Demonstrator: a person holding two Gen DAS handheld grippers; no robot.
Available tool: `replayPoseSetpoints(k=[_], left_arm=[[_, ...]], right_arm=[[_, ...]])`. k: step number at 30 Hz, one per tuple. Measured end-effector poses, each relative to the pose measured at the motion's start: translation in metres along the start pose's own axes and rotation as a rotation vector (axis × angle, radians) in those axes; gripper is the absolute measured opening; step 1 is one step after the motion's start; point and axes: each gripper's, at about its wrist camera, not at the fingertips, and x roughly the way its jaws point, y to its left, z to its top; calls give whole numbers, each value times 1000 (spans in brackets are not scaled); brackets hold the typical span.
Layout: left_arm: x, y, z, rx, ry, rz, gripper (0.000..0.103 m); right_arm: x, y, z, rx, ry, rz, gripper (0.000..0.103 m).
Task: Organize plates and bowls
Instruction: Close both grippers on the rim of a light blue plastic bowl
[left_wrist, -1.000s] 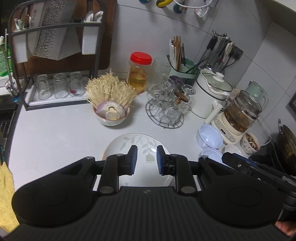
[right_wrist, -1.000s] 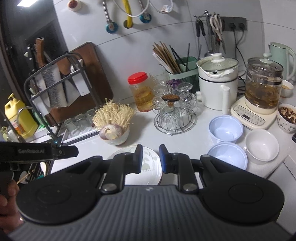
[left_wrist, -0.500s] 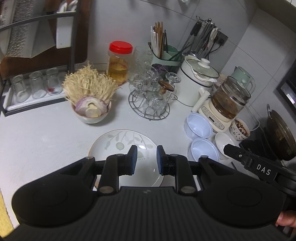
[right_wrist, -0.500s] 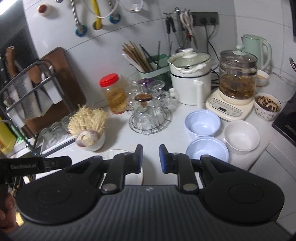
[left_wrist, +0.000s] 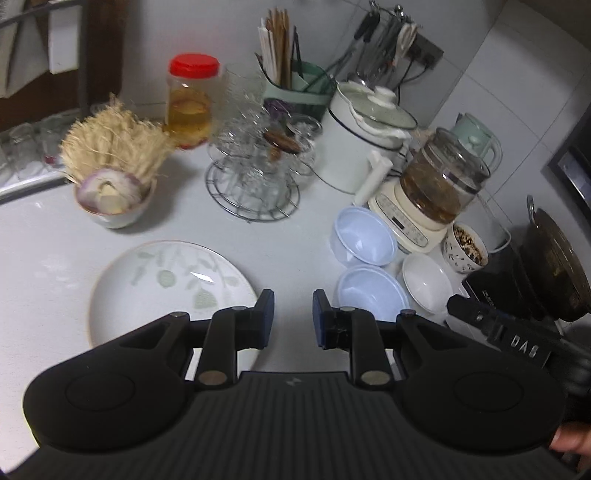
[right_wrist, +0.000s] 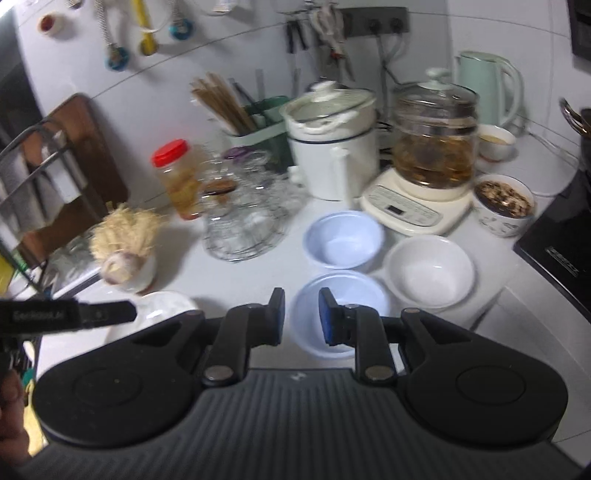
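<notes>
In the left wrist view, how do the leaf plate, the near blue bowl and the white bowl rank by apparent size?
1. Leaf plate, clearly largest.
2. Near blue bowl.
3. White bowl, smallest.
The plate lies about as near as the bowls, so this ranking seems reliable.

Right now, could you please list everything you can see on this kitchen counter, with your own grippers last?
leaf plate: 1, white with green leaves, counter front left
blue bowls: 2, pale blue, empty, one behind the other
white bowl: 1, white, empty, right of the blue bowls
mushroom bowl: 1, white, holds enoki and onion, behind the plate
patterned bowl: 1, white, dark filling, far right
jar: 1, red lid, amber contents, by the wall
glass rack: 1, wire, holds clear glasses
white pot: 1, lidded
glass kettle: 1, on cream base
green kettle: 1, back right
chopstick holder: 1, green
left gripper: open, empty
right gripper: open, empty
</notes>
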Motion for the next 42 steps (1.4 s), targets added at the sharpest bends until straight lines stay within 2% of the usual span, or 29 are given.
replayPoseSetpoints(k=[6, 11, 12, 14, 15, 16, 23, 25, 27, 29, 32, 34, 38, 42], left_arm=[[33, -23, 4, -1, 37, 1, 25], [65, -34, 8, 5, 79, 3, 37], [72, -36, 8, 4, 91, -1, 39], [85, -39, 10, -5, 115, -21, 50], [92, -41, 10, -9, 128, -28, 60], [98, -43, 10, -12, 133, -31, 62], [138, -49, 4, -25, 159, -50, 62], [149, -47, 2, -38, 170, -56, 60], [160, -44, 1, -59, 182, -69, 60], [168, -42, 0, -70, 193, -61, 55], [180, -40, -1, -66, 205, -42, 45], [186, -38, -2, -68, 222, -39, 27], [191, -39, -3, -58, 235, -32, 16], [195, -41, -5, -60, 259, -35, 11]], right_arm=[[12, -34, 4, 33, 24, -15, 23], [29, -57, 4, 65, 60, -25, 24], [33, -62, 5, 69, 65, -30, 35], [40, -73, 5, 91, 75, -34, 50], [43, -78, 4, 104, 79, -29, 50], [47, -84, 4, 111, 88, -22, 50], [73, -108, -5, 180, 151, 1, 49], [80, -112, -9, 189, 177, 11, 49], [88, -115, -12, 198, 201, 24, 43], [96, -118, -15, 210, 224, 47, 41], [110, -118, -18, 220, 247, 81, 35], [118, -117, -19, 238, 258, 104, 32], [126, -113, -16, 244, 262, 132, 32], [133, -113, -16, 246, 289, 128, 20]])
